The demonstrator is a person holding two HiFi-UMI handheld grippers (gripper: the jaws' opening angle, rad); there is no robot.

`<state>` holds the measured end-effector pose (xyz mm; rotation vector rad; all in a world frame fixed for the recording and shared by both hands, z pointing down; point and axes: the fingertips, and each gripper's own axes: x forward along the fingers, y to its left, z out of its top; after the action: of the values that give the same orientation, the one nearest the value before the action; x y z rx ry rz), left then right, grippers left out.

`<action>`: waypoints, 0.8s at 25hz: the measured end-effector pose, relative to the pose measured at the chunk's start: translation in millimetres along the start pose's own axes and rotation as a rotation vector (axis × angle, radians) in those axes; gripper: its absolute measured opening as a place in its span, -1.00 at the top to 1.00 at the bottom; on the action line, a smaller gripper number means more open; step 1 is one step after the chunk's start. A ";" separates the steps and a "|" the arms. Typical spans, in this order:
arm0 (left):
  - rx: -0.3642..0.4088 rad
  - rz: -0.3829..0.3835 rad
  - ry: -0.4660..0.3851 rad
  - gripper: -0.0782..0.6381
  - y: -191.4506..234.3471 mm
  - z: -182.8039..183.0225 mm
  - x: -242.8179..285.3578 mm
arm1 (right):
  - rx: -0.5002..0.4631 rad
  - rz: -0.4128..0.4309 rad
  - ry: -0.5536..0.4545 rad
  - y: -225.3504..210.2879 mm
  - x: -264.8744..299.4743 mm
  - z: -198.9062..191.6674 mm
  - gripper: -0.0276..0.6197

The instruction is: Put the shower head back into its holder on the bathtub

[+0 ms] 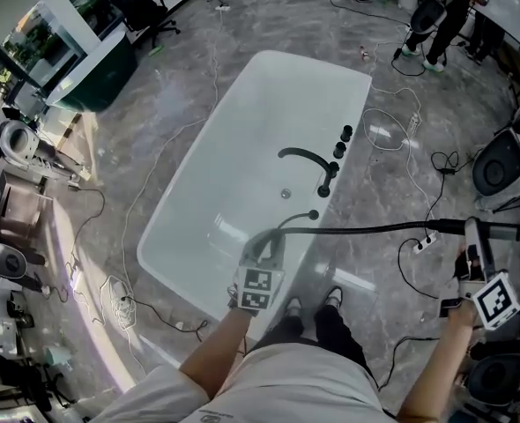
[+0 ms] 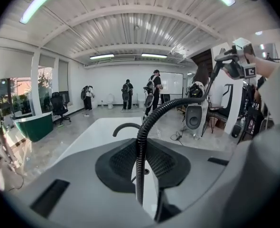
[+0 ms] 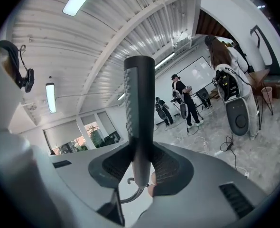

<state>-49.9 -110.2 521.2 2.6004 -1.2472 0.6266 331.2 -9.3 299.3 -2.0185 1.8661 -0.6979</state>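
The black shower head (image 3: 139,103) stands upright between my right gripper's (image 3: 140,170) jaws, which are shut on its handle. In the head view my right gripper (image 1: 473,241) holds it out over the floor, right of the white bathtub (image 1: 242,166). Its black ribbed hose (image 1: 375,229) runs left to a small black fitting (image 1: 313,214) on the tub's rim. My left gripper (image 1: 267,243) is shut on the hose (image 2: 141,141) close to that fitting, over the tub's near end. The black faucet (image 1: 308,159) and two knobs (image 1: 343,141) sit further along the same rim.
Cables (image 1: 419,192) and a white power strip (image 1: 426,241) lie on the grey marble floor right of the tub. A round black-and-white machine (image 1: 502,161) stands at the far right. Several people (image 2: 128,95) stand far off. A dark green tub (image 1: 101,73) is at the upper left.
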 end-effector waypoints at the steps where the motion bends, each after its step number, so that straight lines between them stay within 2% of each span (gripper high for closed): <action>1: 0.004 -0.001 -0.023 0.61 0.2 11.8 -1.8 | -0.014 -0.020 0.014 -3.5 0.9 -3.4 0.48; 3: 0.012 -0.008 -0.071 0.61 -0.8 37.6 -6.1 | -0.055 -0.050 0.041 -5.6 2.9 -8.8 0.48; 7: 0.028 -0.046 -0.176 0.61 -9.2 97.6 -11.9 | -0.144 -0.055 0.085 1.1 10.0 -14.4 0.48; 12: 0.067 -0.124 -0.293 0.61 -32.2 167.2 -14.9 | -0.236 -0.011 0.127 11.9 25.2 -22.0 0.48; 16: 0.134 -0.211 -0.372 0.61 -63.1 213.1 -19.8 | -0.300 -0.002 0.165 19.1 35.5 -26.1 0.48; 20: 0.185 -0.233 -0.446 0.61 -83.4 251.1 -13.7 | -0.345 0.024 0.174 22.6 46.6 -23.1 0.48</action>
<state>80.4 -134.8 291.8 3.0961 -0.9982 0.1233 301.4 -55.4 313.3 -2.1949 2.2383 -0.5944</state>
